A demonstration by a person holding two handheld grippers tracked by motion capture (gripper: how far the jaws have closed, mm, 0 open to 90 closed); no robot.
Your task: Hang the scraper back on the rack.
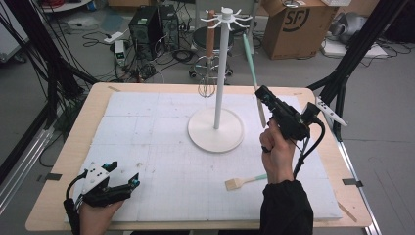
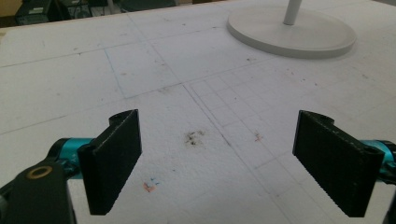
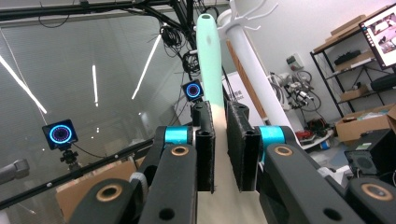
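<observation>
Right gripper (image 1: 263, 96): raised above the table, jaws clamped on a mint-handled utensil (image 1: 250, 61).
Utensil: its green handle rises beyond the jaws toward the hooks of the white rack (image 1: 219, 68); its wooden end hangs below them.
Left gripper (image 1: 121, 174): resting low on the white mat (image 1: 147, 142), jaws wide apart, nothing between.
Brush (image 1: 240, 182): flat on the mat, beside the right forearm.
Whisk (image 1: 207, 88): hanging from the rack's far side.

A grey floor (image 1: 372, 161) lies strewn with cables (image 1: 176, 51) behind the wooden table (image 1: 73, 147). A cardboard box (image 1: 293, 27) stands near black frame posts (image 1: 359, 46).
</observation>
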